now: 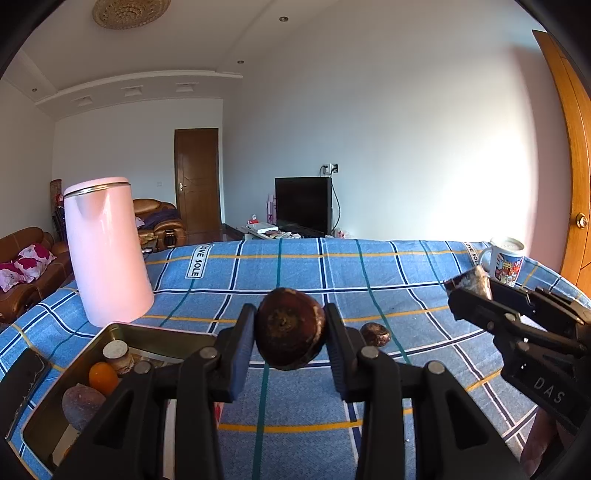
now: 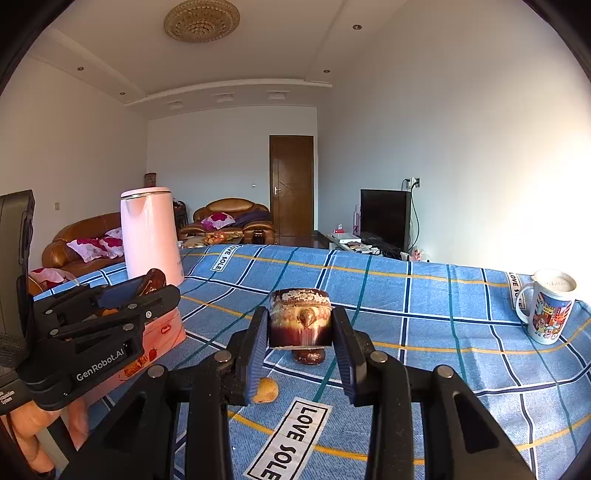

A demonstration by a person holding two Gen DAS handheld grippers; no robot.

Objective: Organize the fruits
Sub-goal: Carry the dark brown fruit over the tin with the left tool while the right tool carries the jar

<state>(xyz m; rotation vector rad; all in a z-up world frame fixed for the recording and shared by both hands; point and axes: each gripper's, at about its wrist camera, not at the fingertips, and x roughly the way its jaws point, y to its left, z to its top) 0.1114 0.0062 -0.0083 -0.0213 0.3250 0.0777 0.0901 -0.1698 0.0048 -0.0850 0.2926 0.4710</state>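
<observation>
White walls (image 2: 461, 129) and a stepped ceiling with a round light (image 2: 202, 20); a brown door (image 2: 291, 184), leather sofas (image 2: 232, 218), a dark television (image 2: 384, 218). Bright light washes the right wall.

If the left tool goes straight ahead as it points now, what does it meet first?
Probably only the checked cloth; the left tool, shut on a dark round fruit, has no object directly ahead, though depth is unclear.
</observation>
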